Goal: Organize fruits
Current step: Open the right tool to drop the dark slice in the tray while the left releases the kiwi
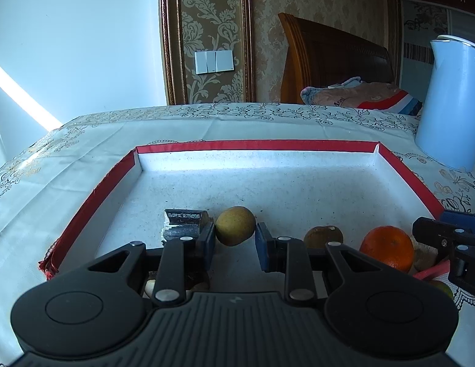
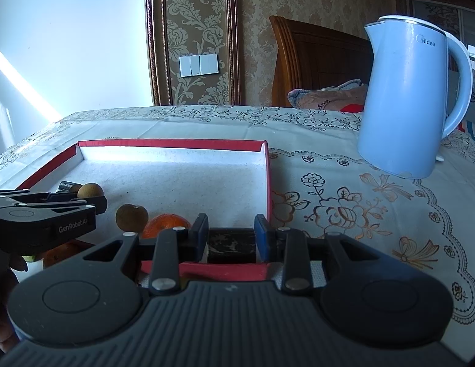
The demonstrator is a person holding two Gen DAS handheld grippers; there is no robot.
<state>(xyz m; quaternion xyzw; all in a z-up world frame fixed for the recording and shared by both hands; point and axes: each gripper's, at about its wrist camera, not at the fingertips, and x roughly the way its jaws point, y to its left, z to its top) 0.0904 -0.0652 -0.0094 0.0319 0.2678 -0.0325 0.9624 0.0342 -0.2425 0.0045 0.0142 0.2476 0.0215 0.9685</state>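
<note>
The left gripper [image 1: 235, 233] has its jaws clenched on a small round yellow-green fruit [image 1: 235, 225]. The blue pads [image 1: 208, 241] press its two sides at their very tips. The fruit has dull, finely speckled skin and sits low over the tray floor near the front. It is too round to show a long axis.

The right gripper [image 2: 231, 236] grasps a dark block [image 2: 232, 244] with both pads against its ends. The block's long axis runs across the jaws, and its black face is scuffed with pale marks. It sits at the tray's near right corner, just beyond the red front rim.

"GenRobot.AI" is printed in white on the side of the left gripper, seen from the right wrist.

A second dark block [image 1: 184, 224] with a ragged white edge lies crosswise just left of the held fruit. To the right lie a brown, rough-skinned fruit [image 1: 323, 236] and a glossy orange [image 1: 387, 246], both on the tray floor near the front. The brown fruit's dimpled end tilts upward.

The tray [image 1: 256, 145] is a shallow rectangular box with red cloth-covered walls and a speckled white lining. It rests on the bench [image 2: 344, 202], under a pale cloth printed with flowers and butterflies. Beyond the tray's right side stands an upright, smooth light-blue kettle [image 2: 415, 98] marked "Midea".
</note>
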